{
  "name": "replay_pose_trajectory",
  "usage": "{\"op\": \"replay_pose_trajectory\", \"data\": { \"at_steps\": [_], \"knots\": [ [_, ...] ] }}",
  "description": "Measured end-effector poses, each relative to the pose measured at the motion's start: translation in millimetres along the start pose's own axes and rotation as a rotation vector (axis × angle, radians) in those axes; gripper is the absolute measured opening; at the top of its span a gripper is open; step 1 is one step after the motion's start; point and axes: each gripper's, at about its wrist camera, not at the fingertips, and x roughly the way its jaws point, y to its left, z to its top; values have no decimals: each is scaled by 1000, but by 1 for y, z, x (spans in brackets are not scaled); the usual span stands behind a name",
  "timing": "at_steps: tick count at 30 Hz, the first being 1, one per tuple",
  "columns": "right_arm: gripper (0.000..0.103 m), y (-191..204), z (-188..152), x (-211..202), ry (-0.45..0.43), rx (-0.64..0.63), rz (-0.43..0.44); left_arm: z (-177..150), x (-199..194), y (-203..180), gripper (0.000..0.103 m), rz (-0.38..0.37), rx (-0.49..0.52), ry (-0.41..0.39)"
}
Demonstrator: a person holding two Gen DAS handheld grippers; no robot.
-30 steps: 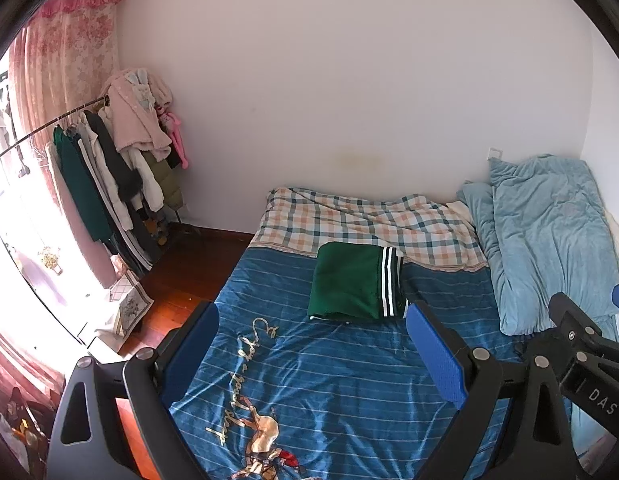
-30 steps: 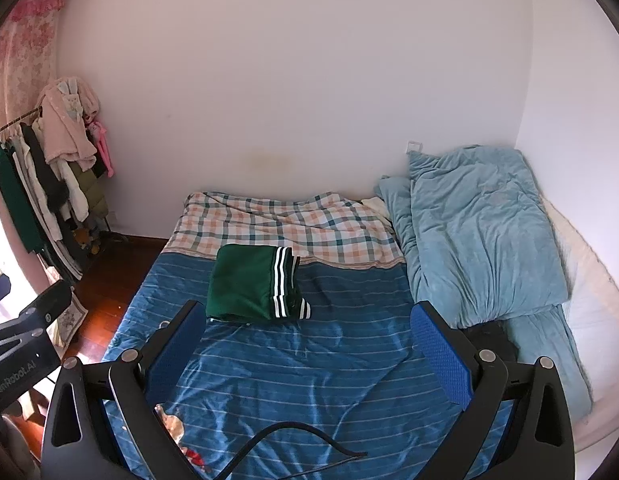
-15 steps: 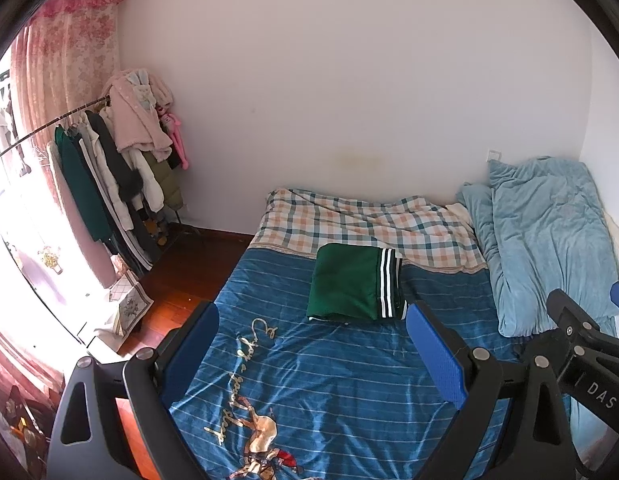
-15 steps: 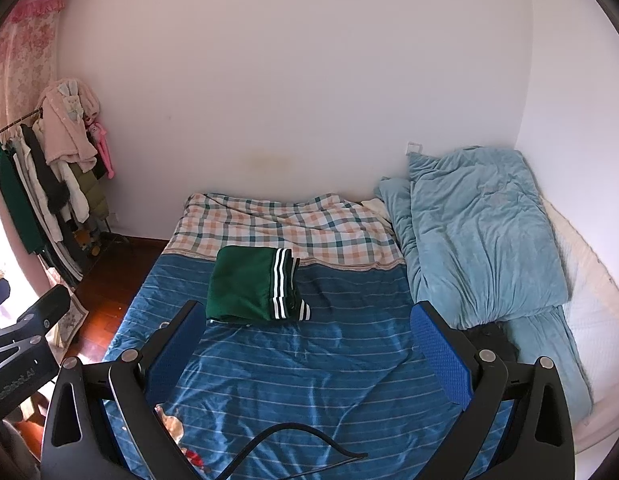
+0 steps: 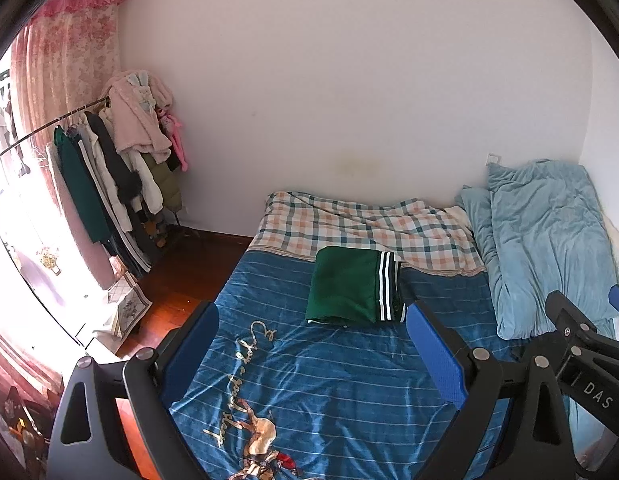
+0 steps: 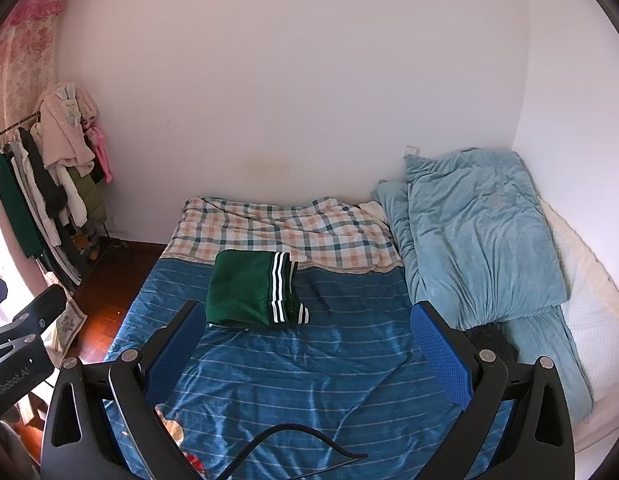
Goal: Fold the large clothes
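Note:
A folded green garment (image 5: 349,286) with white stripes lies on the blue striped bedspread (image 5: 333,372), near the checked blanket. It also shows in the right wrist view (image 6: 245,290). My left gripper (image 5: 311,350) is open and empty, held above the bedspread in front of the garment. My right gripper (image 6: 307,350) is open and empty, also short of the garment. The right gripper's body shows at the right edge of the left wrist view.
A checked blanket (image 5: 365,228) lies at the bed's far end. A light blue duvet (image 6: 481,236) is piled on the right. A clothes rack (image 5: 109,176) stands on the left by a pink curtain. A black cable (image 6: 293,440) hangs under the right gripper.
Both views have shifted only slightly; the garment sits a touch lower in frame. Both grippers stay open and empty.

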Motion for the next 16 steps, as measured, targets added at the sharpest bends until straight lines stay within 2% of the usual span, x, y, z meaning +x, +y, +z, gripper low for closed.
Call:
{"op": "replay_pose_trajectory", "data": {
  "at_steps": [16],
  "knots": [
    [103,-1,-2,1,-1,3,-5,2,3,1,96,-2,-2,0]
  ]
}}
